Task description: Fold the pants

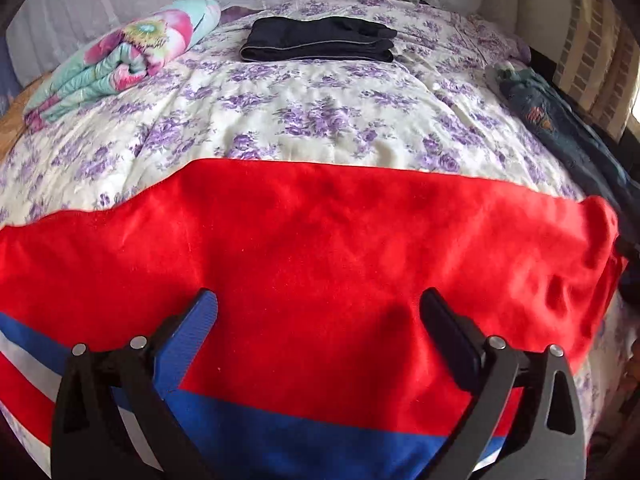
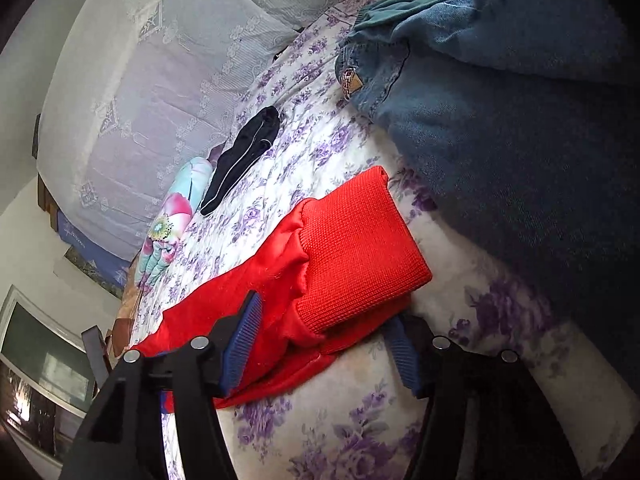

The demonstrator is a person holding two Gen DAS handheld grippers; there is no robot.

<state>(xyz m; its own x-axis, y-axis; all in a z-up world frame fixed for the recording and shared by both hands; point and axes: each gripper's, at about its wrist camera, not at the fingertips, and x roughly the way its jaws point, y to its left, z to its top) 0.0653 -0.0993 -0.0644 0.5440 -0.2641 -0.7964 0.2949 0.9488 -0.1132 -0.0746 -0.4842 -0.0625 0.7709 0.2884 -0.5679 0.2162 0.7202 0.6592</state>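
Red pants (image 1: 320, 240) spread across near edge of floral bedspread (image 1: 320, 92), ribbed cuff (image 2: 360, 248) at right end. Left gripper (image 1: 318, 312) released, wide above red cloth. Right gripper (image 2: 324, 332) released, straddling cuff. Folded dark pants (image 1: 320, 40) far, jeans (image 2: 500, 152) right.

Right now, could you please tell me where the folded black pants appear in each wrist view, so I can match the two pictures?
Left wrist view: the folded black pants lie at top centre, far across the floral bedspread.
Right wrist view: they run diagonally at left of centre, beside the rolled flowered blanket.
Shared landmark: that rolled flowered blanket, at upper left in the left wrist view.
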